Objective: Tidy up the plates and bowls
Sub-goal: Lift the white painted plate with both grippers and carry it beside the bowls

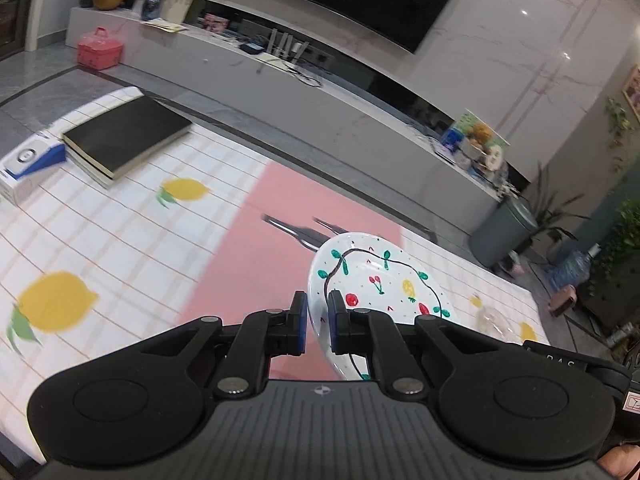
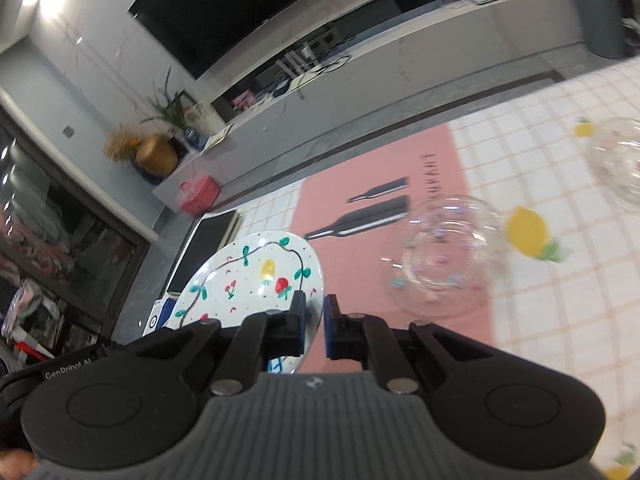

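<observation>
A white plate painted with cherries, strawberries and green vines hangs tilted above the table. My left gripper is shut on its left rim. In the right wrist view the same plate sits to the left, and my right gripper is shut on its right rim. Part of the other gripper's black body shows at the edge of each view. A clear glass bowl rests on the pink mat. A second glass bowl stands further right on the lemon tablecloth.
A black book and a white and blue box lie at the table's far left. Beyond the table edge are grey floor, a long TV cabinet and a grey bin. A faint glass bowl sits right of the plate.
</observation>
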A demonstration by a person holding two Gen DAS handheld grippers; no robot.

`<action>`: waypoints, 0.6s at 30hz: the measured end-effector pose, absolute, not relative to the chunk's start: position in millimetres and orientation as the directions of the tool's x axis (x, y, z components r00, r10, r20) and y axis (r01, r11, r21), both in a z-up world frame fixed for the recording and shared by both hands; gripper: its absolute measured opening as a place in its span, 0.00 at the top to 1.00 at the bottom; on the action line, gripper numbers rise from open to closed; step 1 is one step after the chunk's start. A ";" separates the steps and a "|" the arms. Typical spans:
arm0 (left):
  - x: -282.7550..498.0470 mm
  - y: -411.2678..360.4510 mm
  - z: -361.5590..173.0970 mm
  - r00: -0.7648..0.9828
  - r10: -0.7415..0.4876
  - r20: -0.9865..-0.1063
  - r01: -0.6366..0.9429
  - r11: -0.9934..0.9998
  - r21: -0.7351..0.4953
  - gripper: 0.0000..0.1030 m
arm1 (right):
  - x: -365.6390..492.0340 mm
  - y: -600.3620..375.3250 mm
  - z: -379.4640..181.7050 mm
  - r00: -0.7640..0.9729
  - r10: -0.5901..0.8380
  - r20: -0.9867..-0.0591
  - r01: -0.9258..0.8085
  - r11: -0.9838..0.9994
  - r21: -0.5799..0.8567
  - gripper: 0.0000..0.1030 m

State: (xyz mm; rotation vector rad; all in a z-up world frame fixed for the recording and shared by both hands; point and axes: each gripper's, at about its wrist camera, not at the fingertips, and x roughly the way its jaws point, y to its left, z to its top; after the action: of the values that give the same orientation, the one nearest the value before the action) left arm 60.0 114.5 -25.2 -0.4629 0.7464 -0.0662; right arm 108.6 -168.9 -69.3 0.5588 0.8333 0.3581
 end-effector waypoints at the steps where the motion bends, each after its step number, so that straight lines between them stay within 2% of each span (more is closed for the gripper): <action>1: 56.9 105.5 -25.4 0.734 -0.230 -0.639 -0.094 0.897 -0.431 0.89 | 101.9 -179.0 -69.0 0.632 0.498 -0.595 -0.073 0.801 0.594 0.94; 10: 37.6 32.8 -45.2 0.671 -0.323 -0.667 -0.006 0.897 -0.441 0.89 | 48.4 -263.3 -77.9 0.665 0.422 -0.616 0.030 0.809 0.586 0.94; 18: 26.2 3.1 -84.8 0.598 -0.340 -0.726 -0.027 0.896 -0.443 0.89 | 26.7 -292.8 -107.2 0.633 0.383 -0.673 0.095 0.824 0.558 0.95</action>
State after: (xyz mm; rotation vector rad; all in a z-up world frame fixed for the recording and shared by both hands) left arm 26.2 3.1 -84.8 -0.4378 0.9189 -0.1883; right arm 26.7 -292.8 -107.2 0.5973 0.8823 0.1764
